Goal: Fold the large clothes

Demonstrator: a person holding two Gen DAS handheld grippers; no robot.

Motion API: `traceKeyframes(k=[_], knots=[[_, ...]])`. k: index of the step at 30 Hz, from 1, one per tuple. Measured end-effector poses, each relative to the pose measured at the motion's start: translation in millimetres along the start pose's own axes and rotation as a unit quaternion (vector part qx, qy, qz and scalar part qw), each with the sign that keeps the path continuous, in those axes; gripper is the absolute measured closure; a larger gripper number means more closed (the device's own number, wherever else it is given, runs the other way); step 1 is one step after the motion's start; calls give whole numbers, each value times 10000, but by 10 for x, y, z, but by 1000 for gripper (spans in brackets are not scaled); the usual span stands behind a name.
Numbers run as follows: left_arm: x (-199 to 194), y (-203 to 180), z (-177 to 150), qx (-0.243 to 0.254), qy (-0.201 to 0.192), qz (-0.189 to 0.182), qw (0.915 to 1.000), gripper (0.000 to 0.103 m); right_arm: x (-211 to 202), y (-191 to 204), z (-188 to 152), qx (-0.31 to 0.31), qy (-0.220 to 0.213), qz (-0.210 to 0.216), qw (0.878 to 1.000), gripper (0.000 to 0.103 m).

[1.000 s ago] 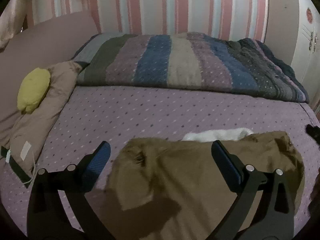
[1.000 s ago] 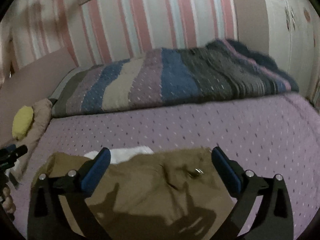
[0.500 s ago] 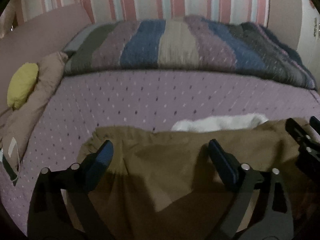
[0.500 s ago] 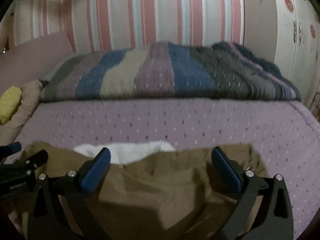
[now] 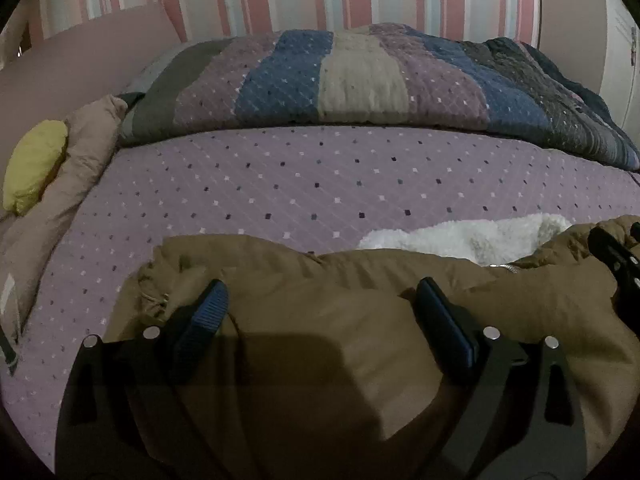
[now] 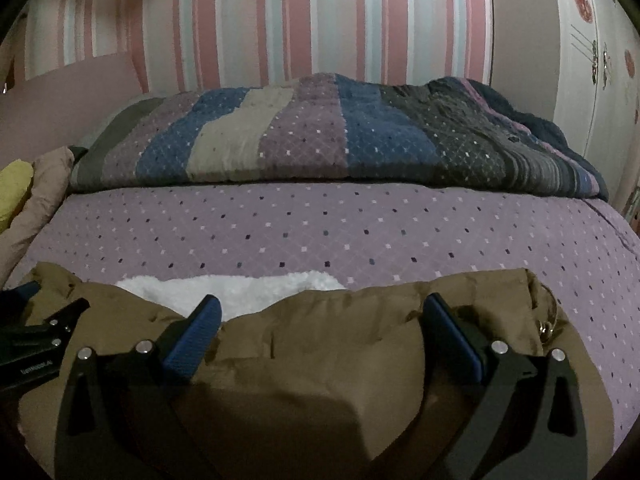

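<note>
While splayed, tongs [image 5: 320, 300] over jacket [image 5: 340, 352].

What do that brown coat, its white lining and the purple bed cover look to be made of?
Brown coat: smooth woven shell, maybe nylon or polyester, faint sheen, soft creases. White lining: fluffy fleece or sherpa-like pile. Purple bed cover: matte quilted fabric, diamond stitching with small woven dots.

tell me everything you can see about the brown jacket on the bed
The brown jacket looks like smooth, slightly puffy cloth with a fluffy white lining showing at its far edge. It lies spread and rumpled on the purple dotted bedspread, near the front. A small metal ring shows at its right corner. The left gripper and right gripper are both open over it, neither visibly pinching the cloth.
</note>
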State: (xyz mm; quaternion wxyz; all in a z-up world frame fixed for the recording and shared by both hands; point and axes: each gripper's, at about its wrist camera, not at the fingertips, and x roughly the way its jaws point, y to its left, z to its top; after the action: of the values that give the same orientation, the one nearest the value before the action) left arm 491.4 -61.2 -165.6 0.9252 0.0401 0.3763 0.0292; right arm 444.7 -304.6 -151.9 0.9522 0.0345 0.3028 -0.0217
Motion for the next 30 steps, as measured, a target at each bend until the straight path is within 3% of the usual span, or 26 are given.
traceKeyframes(k=[15, 26, 30], knots=[[217, 2, -110, -115, -271, -174, 9994, 3, 257, -65, -129, 181, -53, 249, 9995, 2], [316, 74, -195, -329, -477, -500, 9971, 3, 279, -79, -192, 281, -185, 375, 9987, 2], [372, 75, -191, -321, -352, -519, 9975, 3, 293, -88, -186, 268, -120, 369, 9989, 2]])
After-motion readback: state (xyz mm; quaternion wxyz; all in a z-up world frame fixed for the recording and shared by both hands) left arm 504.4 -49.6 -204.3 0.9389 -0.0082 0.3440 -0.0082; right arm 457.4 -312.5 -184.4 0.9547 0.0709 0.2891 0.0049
